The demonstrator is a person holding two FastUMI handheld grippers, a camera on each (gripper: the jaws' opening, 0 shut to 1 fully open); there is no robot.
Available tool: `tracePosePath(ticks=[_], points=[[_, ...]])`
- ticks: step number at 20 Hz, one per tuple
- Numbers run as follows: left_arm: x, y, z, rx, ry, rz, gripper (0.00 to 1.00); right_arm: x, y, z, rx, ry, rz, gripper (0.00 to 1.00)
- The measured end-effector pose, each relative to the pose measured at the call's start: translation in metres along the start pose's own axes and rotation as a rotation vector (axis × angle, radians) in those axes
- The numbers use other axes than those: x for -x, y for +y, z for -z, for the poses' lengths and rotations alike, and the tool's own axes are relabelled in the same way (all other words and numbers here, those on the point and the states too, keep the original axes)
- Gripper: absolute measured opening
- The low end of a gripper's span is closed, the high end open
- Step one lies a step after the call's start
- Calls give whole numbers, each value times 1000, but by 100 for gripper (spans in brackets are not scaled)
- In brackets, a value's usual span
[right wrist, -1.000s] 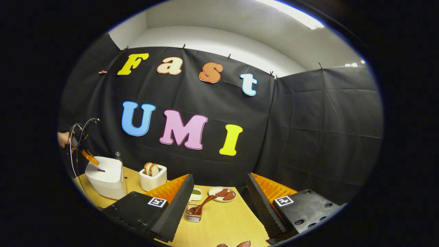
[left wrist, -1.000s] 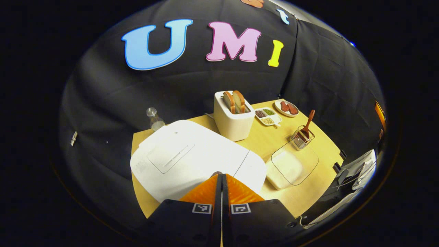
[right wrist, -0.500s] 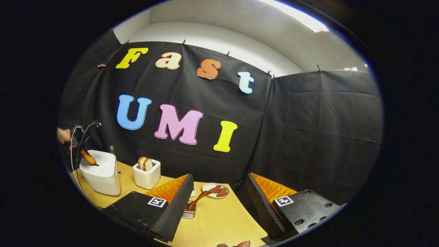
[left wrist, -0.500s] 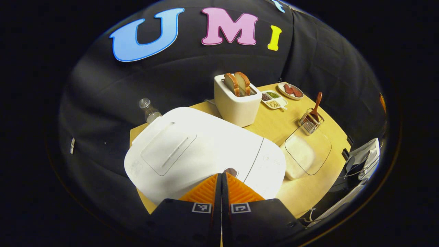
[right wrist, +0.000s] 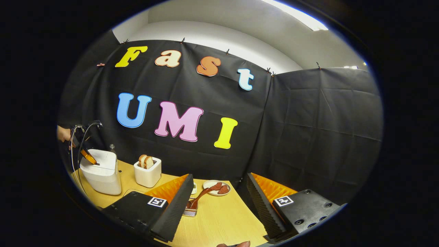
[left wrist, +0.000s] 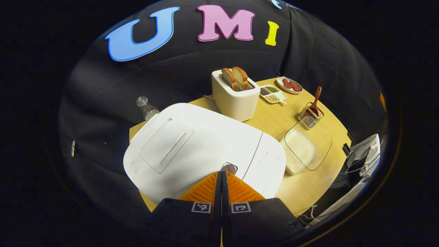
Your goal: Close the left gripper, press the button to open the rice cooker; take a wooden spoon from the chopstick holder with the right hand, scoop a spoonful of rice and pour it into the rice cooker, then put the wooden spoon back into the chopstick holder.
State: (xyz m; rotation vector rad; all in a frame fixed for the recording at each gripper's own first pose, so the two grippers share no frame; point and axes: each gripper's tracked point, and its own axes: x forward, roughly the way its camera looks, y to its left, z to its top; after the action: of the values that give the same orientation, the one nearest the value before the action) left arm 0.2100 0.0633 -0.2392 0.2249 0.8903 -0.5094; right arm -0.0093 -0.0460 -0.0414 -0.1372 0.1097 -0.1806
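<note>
The left gripper is seen with its orange fingers pressed together, nothing between them, tips just short of the small dark button on the white rice cooker, whose lid is still down. Whether the tips touch the button cannot be told. Faint control icons are printed to the right of the button, too small to be read.

The right gripper is held with its fingers wide apart above the table. Ahead of its left finger, the wooden spoon is seen leaning in the wire chopstick holder. Square black-and-white markers are carried on both grippers.
</note>
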Motion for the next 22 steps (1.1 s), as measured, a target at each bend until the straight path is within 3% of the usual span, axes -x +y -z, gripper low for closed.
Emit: tracePosePath(ticks=[4,12,13,14,15,16,17,20,22], points=[[38,14,-37,-44,-147,-87,7,2,-3,-4,-8,-14,3,98],[152,74,-118,-8,-589,-488,8,17,2,-7,5,-24,-10,98],[170,73,-119,6,-641,-527,9,20,2,-8,8,-25,-8,98],[186,71,-119,18,-690,-547,22,23,2,-8,10,-26,-8,98],[199,64,-117,26,-731,-546,15,28,2,-9,12,-30,-9,98],[212,56,-114,35,-767,-544,43,31,2,-11,12,-35,-11,98],[221,51,-110,48,-799,-544,49,35,2,-12,10,-39,-13,98],[258,29,-93,116,-880,-541,94,41,-1,-15,-5,-44,-10,97],[280,13,-80,157,-934,-542,96,45,-1,-19,-19,-54,-14,97]])
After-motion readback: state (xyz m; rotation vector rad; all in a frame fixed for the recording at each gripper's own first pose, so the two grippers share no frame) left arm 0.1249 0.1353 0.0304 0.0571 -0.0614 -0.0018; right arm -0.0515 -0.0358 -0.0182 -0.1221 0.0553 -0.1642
